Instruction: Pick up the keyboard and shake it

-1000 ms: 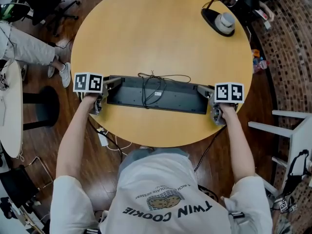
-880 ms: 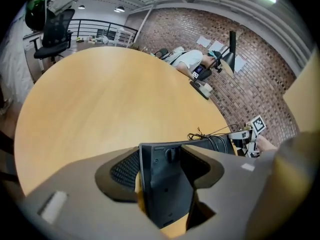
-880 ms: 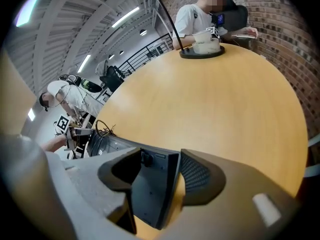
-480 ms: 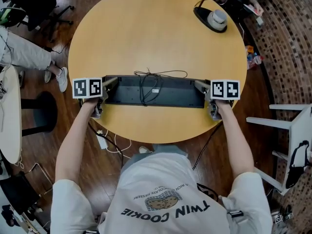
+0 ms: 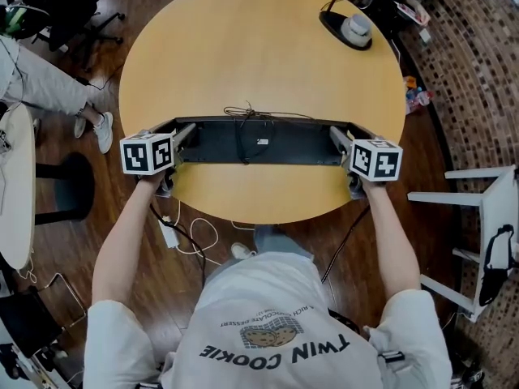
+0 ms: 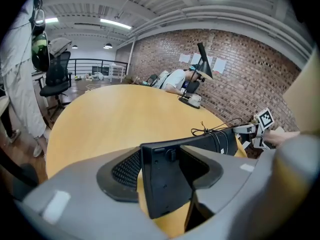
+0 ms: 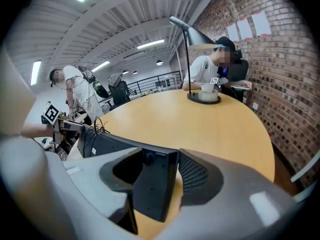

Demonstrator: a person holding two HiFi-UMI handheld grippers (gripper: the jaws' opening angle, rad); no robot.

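The black keyboard (image 5: pixel 259 142) hangs just above the round wooden table (image 5: pixel 259 47), tipped up on its long edge with its underside towards me. Its cable (image 5: pixel 243 120) is bundled on its back. My left gripper (image 5: pixel 180 136) grips the keyboard's left end and its jaws are closing further on it. In the left gripper view that end (image 6: pixel 165 179) stands upright between the jaws. My right gripper (image 5: pixel 340 140) grips the right end, its jaws also closing. The right gripper view shows that end (image 7: pixel 150 184) clamped between the pads.
A desk lamp's base (image 5: pixel 347 29) stands at the table's far right edge, where a person sits (image 7: pixel 210 69). Another person's legs (image 5: pixel 49 87) are at the left. A white chair (image 5: pixel 478 209) stands to the right. Cables lie on the floor under the near table edge.
The keyboard has come up off the table and tipped from lying flat to standing on its long edge. Both grippers have rolled with it, staying at its ends.
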